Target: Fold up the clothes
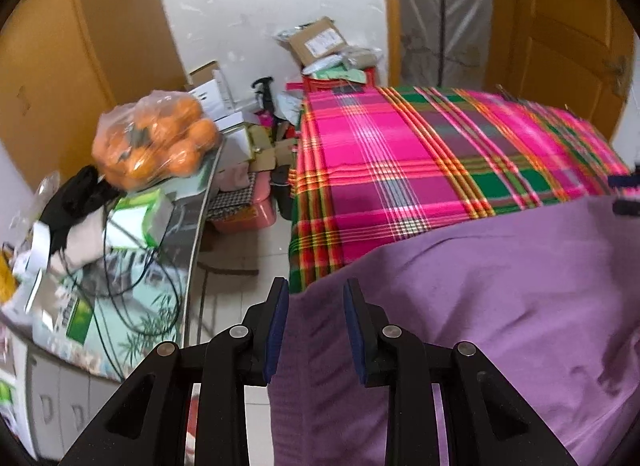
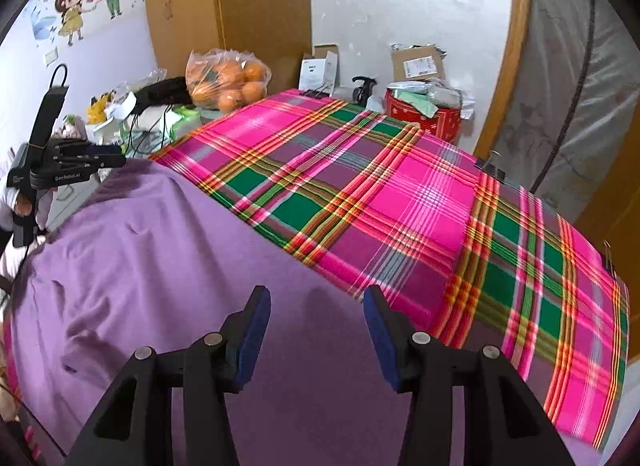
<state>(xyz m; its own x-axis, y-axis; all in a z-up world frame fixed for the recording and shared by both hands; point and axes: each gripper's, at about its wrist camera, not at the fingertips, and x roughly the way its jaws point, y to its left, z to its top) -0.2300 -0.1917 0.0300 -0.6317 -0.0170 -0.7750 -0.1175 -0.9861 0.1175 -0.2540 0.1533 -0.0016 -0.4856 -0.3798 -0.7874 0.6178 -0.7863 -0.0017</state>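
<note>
A purple garment lies spread on a table under a pink, green and red plaid cloth. It also shows in the left wrist view, with an edge hanging off the table's left side. My left gripper is open, its jaws on either side of that hanging edge. It shows from outside in the right wrist view at the garment's far left corner. My right gripper is open and empty, just above the garment's near part.
A side counter to the left holds a bag of oranges, boxes and cables. Cardboard boxes and a red bin stand behind the table. Binder clips hold the plaid cloth at the right edge.
</note>
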